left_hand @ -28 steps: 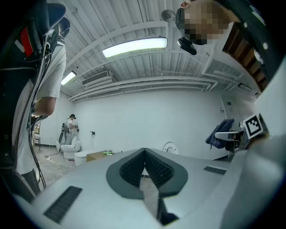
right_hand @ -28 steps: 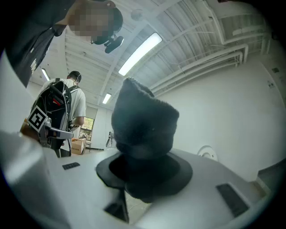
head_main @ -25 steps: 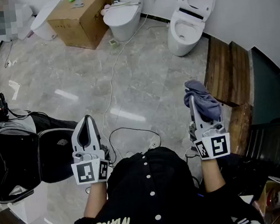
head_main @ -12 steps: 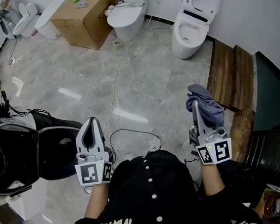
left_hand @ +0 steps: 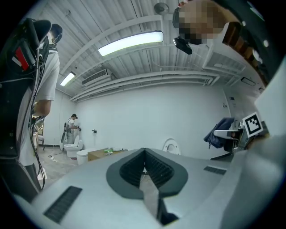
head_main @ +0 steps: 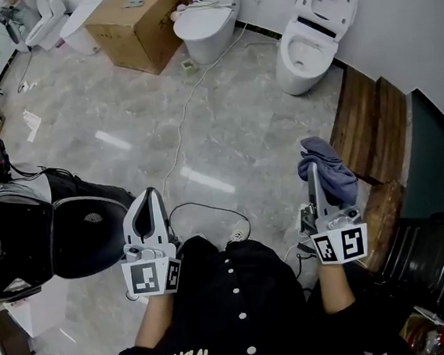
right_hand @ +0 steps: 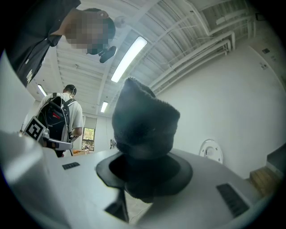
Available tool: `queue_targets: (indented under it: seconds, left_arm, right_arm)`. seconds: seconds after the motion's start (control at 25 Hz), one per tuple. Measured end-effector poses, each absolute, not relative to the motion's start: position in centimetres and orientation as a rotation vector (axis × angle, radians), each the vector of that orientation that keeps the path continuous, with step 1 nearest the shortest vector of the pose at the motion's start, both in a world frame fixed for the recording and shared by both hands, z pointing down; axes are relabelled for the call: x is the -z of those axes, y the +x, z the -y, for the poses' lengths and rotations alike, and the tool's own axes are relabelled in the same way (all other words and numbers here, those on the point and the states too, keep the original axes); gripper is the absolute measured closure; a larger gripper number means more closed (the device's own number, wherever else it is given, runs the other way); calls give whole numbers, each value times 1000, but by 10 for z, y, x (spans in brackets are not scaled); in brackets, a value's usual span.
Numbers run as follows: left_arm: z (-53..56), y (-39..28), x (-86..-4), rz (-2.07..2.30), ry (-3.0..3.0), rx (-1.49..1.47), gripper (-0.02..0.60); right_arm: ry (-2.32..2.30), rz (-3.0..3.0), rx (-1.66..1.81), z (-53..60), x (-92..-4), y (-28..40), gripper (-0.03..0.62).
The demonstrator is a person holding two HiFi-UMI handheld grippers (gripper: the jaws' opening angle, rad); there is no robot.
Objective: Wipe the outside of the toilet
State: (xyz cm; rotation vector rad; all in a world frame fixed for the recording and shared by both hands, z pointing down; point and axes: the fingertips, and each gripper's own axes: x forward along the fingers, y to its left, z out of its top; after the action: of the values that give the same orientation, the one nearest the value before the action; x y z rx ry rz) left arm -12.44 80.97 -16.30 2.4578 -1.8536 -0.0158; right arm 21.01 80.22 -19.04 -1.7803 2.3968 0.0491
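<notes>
Three toilets counted in the head view: one with raised lid against the far wall at upper right, a second toilet left of it, and a third toilet, small, in the top left corner. All three stand well apart from both grippers. One cardboard box sits just beside the second toilet; no print on it can be read. One pale cable runs across the grey stone floor from that toilet toward the person. Left gripper: jaws clenched tip to tip, nothing between them, held low over the floor. Right gripper: jaws clamped on one blue-grey cloth, which bunches up above the tips and fills the middle of the right gripper view. One square-marker cube on each gripper, patterns only, no letters. Pale lettering on the hem of the person's black shirt appears upside down and cannot be read with certainty. Dark wooden boards lie along the wall to the right of the cloth.
</notes>
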Motion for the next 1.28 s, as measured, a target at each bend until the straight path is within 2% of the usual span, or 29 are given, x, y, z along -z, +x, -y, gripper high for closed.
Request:
queue_targets:
  seconds: [0.36, 0.88, 1.28]
  left_arm:
    - [-793, -134, 143, 1843, 2396, -27, 571]
    - [-687, -139, 161, 1784, 2459, 103, 571]
    - [-620, -169, 156, 1771, 2458, 129, 571]
  right_arm:
    - [-1784, -2436, 29, -776, 170, 200, 474]
    - [-1836, -2398, -85, -685, 201, 189, 473]
    - [-1859, -2385, -106, -622, 203, 162, 473]
